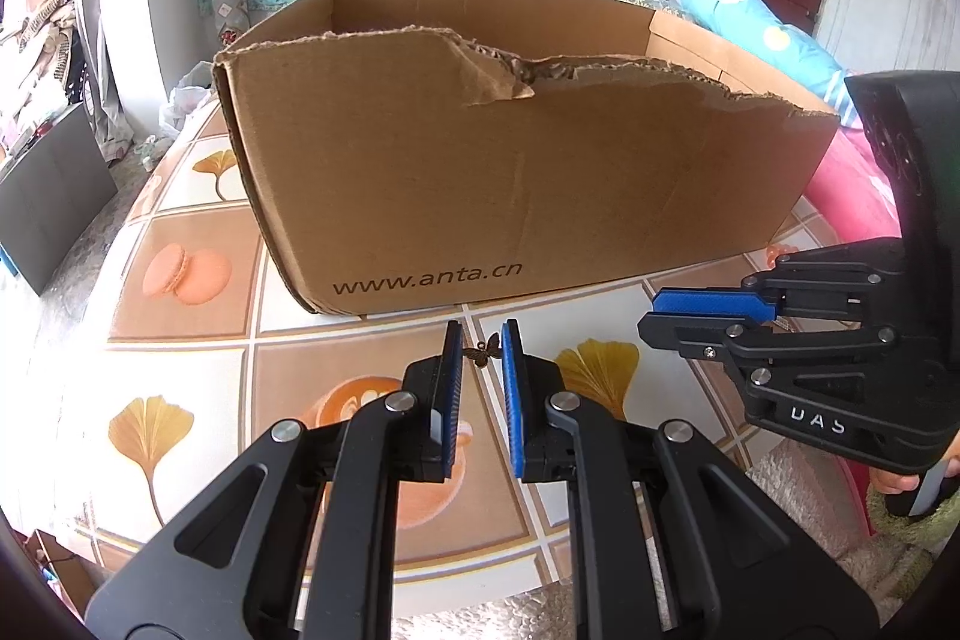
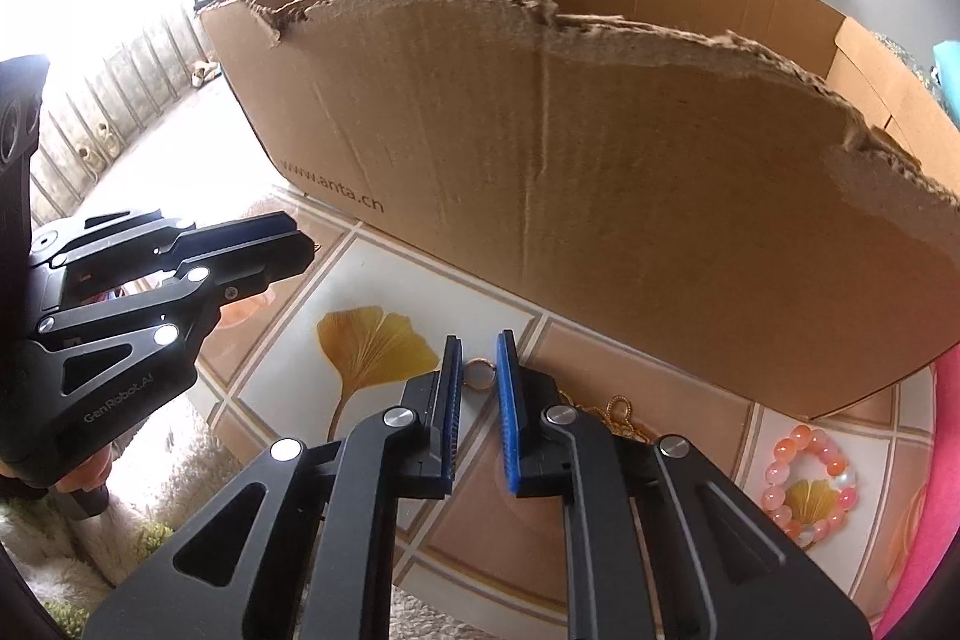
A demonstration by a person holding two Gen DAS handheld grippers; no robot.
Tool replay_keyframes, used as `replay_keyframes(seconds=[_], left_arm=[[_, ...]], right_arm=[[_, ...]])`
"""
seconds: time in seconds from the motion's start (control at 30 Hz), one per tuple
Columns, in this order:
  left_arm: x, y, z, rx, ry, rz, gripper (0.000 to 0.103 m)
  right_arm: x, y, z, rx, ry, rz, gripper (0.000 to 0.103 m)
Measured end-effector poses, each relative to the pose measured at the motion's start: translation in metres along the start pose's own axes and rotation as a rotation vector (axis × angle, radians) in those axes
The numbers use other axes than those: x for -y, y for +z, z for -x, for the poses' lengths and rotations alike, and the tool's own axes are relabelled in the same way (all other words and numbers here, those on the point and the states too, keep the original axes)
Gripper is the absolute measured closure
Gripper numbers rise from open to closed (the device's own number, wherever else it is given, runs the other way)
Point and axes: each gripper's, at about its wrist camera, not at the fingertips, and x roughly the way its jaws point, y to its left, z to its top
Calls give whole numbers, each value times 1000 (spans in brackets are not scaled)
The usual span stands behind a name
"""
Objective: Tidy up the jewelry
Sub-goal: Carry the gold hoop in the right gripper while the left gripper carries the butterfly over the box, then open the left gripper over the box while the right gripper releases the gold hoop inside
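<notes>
A butterfly charm (image 1: 485, 351) sits pinched between the left tool's (image 1: 482, 347) tips.

Left gripper (image 1: 482, 355): black linkage arms with cut-out triangular windows, silver pivot pins behind the fingers, ribbed blue pads (image 1: 511, 388) on the inner faces; white "GenRobot.AI" lettering on its body.
Right gripper (image 2: 479, 370): the same build, with a cross-head screw beside the finger.
</notes>
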Motion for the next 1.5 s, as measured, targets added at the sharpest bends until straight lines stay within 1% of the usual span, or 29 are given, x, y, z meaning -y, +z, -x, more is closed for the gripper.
replay_keyframes(seconds=[0.13, 0.27, 0.37, 0.47, 0.53, 0.6, 0.63, 0.67, 0.73, 0.77, 0.83, 0.87, 0.93, 1.0, 1.07, 1.17, 1.23, 1.3, 1.5], left_arm=[[1, 0, 6, 12, 7, -5, 91], [3, 5, 29, 52, 1, -27, 91], [5, 17, 56, 105, -50, -38, 91], [6, 40, 85, 185, -118, -55, 91], [6, 58, 95, 215, -157, -62, 91], [5, 81, 93, 221, -195, -62, 91], [4, 91, 88, 206, -215, -57, 91], [5, 102, 79, 175, -231, -56, 91], [7, 120, 56, 114, -220, -68, 91], [7, 128, 44, 73, -212, -75, 91], [9, 141, 11, -50, -204, -65, 91], [7, 145, -2, -96, -212, -57, 91], [6, 149, -25, -173, -219, -44, 91], [8, 151, -39, -214, -208, -50, 91], [6, 151, -46, -237, -194, -51, 91], [3, 151, -56, -274, -205, -30, 91], [2, 152, -62, -290, -201, -23, 86], [2, 153, -64, -293, -196, -20, 83], [-5, 155, -59, -279, -178, -5, 83]], right_arm=[[3, 0, 10, 20, 22, -30, 91], [-1, 6, 43, 83, 72, -36, 91], [-2, 15, 76, 153, 96, -32, 91], [5, 31, 110, 232, 128, -31, 91], [12, 48, 122, 263, 147, -35, 91], [24, 69, 127, 271, 179, -47, 91], [30, 80, 123, 253, 182, -55, 91], [34, 93, 113, 214, 181, -65, 91], [46, 106, 95, 139, 179, -97, 91], [55, 114, 82, 82, 188, -119, 91], [69, 123, 60, 1, 186, -173, 91], [76, 126, 47, -40, 197, -187, 91], [86, 131, 37, -81, 180, -205, 91], [89, 132, 28, -106, 170, -197, 90], [92, 133, 24, -115, 161, -197, 90], [97, 134, 23, -117, 168, -211, 90], [101, 133, 21, -111, 172, -224, 90], [103, 133, 23, -100, 174, -235, 90], [110, 132, 33, -67, 179, -265, 90]])
